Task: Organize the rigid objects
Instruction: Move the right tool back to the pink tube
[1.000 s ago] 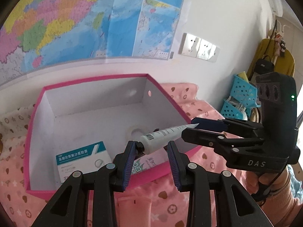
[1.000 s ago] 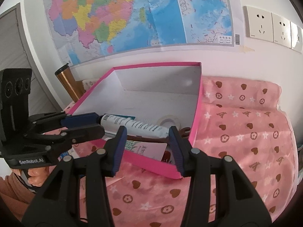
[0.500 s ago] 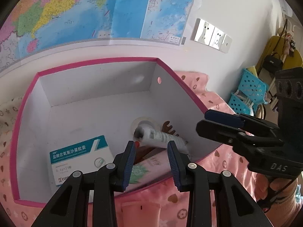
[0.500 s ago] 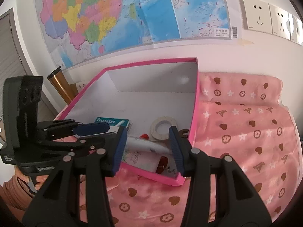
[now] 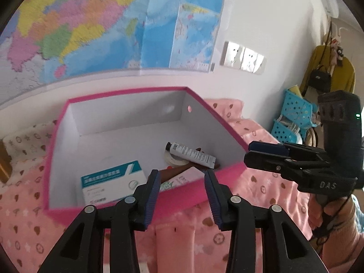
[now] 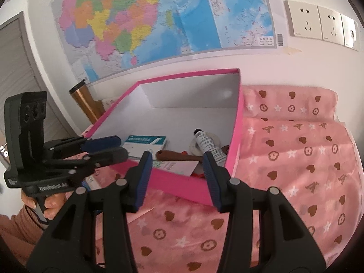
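1. A pink box (image 5: 227,118) with white inner walls fills the middle of the left wrist view. It rests on a bed covered in a pink blanket (image 6: 295,159) printed with hearts and stars. A map hangs on the wall across the top of both frames.

2. The left claw (image 5: 180,190) sits at the bottom centre of its own view, just outside the near pink wall. Its jaws are opening and nothing lies between them.

3. The right claw (image 6: 176,175) sits at the bottom centre of its own view, over the near corner of the box. Its jaws stand partly apart and hold nothing. In the left wrist view it shows at centre right, beyond the box's right wall.

4. A teal and white carton (image 5: 113,182) lies flat in the box, lower left of centre in the left wrist view.

5. A white tube (image 5: 193,154) with a dark cap lies inside the box, at its right side by the near wall. Its long axis runs from the cap at upper left down to the crimped end at lower right. It lies up and slightly right of the left claw.

6. The tube rests across a roll of tape (image 5: 175,159) and a brown handle (image 6: 179,155).

7. Judgement: this tube looks placed. Both claws are near it and both are free for another item.
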Demonstrator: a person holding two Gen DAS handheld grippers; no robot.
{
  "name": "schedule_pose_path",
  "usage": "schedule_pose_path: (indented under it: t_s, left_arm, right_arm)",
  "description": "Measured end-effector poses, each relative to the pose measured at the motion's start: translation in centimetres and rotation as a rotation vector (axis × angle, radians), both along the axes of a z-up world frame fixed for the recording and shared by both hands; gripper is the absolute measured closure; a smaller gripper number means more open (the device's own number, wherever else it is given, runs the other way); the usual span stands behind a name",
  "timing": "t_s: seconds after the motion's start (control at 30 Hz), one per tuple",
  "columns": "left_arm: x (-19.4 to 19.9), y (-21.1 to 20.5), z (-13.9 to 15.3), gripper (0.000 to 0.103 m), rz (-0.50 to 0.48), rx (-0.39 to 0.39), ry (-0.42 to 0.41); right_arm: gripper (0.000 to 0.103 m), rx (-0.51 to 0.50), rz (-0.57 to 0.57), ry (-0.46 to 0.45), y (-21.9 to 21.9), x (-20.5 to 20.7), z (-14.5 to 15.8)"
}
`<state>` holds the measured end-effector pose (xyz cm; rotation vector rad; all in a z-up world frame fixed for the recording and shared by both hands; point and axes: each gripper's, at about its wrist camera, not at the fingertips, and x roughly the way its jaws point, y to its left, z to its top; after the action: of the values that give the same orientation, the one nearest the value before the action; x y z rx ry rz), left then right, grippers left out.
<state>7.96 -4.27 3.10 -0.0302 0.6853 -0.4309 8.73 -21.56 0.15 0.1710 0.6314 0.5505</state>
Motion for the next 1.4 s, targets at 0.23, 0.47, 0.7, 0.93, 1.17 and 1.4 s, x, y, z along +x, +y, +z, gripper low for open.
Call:
schedule_pose_path:
  t_s: [0.23,0.47,0.7,0.93,1.17,1.4]
  left_arm:
    - [-4.3,1.9,-1.3,0.057,-0.002,-0.011,0.030]
    - [-7.0,2.3,-4.7,0.057,-0.017,0.011,0.131]
    - [-7.8,1.9,-7.5,0.055,-0.036,0.036,0.217]
    - [-6.8,1.5,-8.6,0.048,-0.022,0.055,0.229]
    - [-5.5,0.7,-9.1,0.047,-0.035,0.078,0.232]
    - [-5.3,-0.5,-9.3,0.047,-0.116,0.069,0.212]
  right_arm:
    - [0.054,-0.009,0.117,0.013,1.7,-2.1,-1.0]
    - [0.054,-0.032,0.194,0.119,4.6,-1.6,-4.7]
    - [0.054,-0.035,0.213,0.196,6.0,-0.8,-7.3]
    - [0.054,-0.034,0.202,0.222,6.0,-0.8,-8.3]
    - [0.054,-0.029,0.188,0.232,5.3,-0.9,-8.6]
    - [0.054,-0.030,0.181,0.232,4.9,-0.8,-8.6]
